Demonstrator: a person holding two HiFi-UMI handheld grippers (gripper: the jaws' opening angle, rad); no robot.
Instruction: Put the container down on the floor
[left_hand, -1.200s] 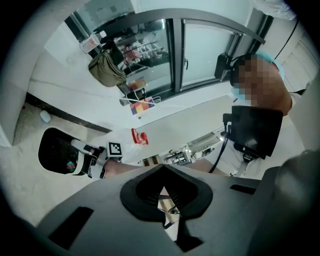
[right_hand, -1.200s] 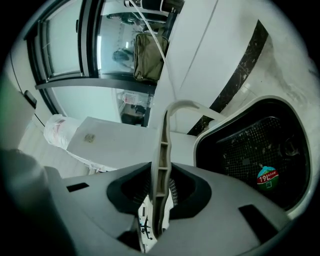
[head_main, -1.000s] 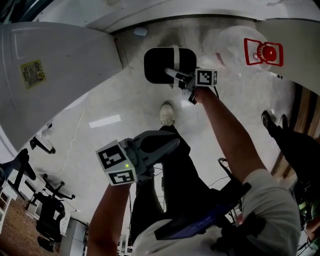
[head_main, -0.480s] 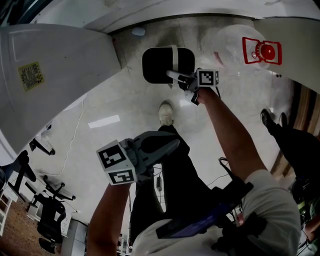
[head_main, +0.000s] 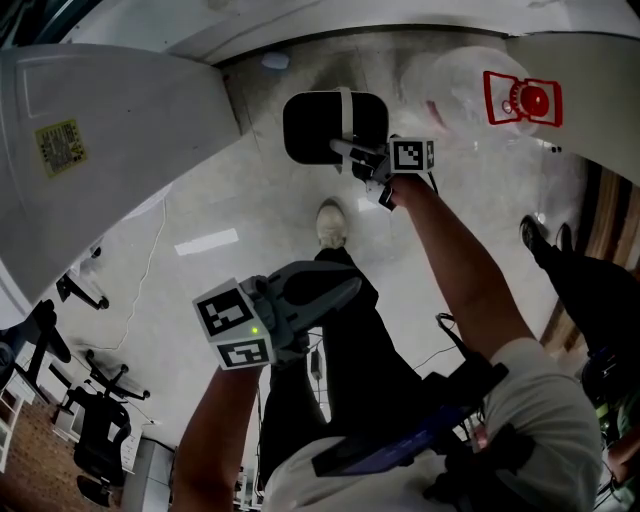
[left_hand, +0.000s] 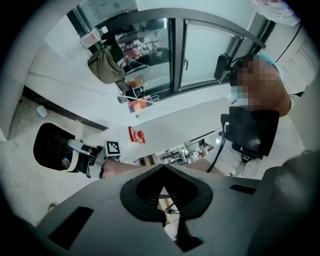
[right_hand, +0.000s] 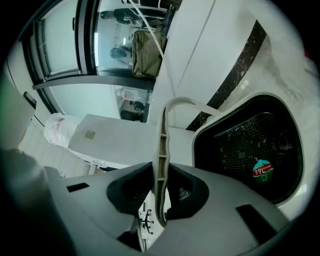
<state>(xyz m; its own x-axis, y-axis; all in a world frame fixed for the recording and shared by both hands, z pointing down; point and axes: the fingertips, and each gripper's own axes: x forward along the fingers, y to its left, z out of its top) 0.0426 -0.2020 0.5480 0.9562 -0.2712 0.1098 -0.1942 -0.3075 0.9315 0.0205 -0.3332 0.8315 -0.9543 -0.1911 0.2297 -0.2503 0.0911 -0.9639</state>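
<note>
My right gripper, its jaws having just been closing, pinches the thin white handle of the black, white-rimmed plastic container low at the pale glossy floor, while my left gripper hangs empty, jaws pressed together.

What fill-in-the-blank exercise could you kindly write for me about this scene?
1. The right gripper clamps the container's white ____.
2. The left gripper holds ____ between its fingers.
3. The container's inside is coloured ____.
4. The sticker on the container reads ____.

Missing words: handle (the right fingers have just been closing on it); nothing; black; 19L.
</note>
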